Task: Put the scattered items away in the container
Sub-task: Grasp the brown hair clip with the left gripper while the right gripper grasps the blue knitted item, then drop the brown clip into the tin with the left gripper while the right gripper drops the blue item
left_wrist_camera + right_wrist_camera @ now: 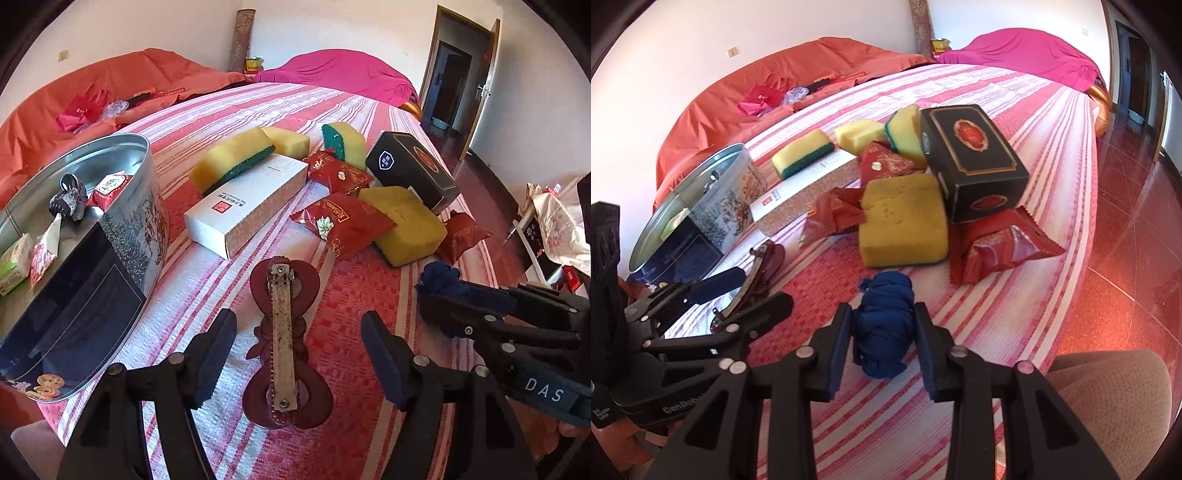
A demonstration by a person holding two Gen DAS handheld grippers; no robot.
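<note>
1. A round tin [122, 236] stands at the left on the striped cloth [229, 103]; inside it lie a dark claw clip [68, 199] and a few small packets [110, 190].
2. Just right of the tin lies a white box [247, 206], with a green-backed sponge [232, 155] resting on its far end.
3. The left gripper [299, 358] has its jaws apart, one on each side of a dark red barrette [284, 350] that lies metal clasp up on the cloth; neither pad touches it.
4. Beyond the barrette, red wrappers [343, 221] and a large yellow sponge [406, 221] lie in a loose heap, with two more sponges [343, 142] further back.
5. A black box [971, 162] rests on the heap's right side, partly on a red wrapper.
6. The right gripper [882, 332] has its pads on both sides of a blue cloth bundle [882, 317] on the table; whether they press on it cannot be told.
</note>
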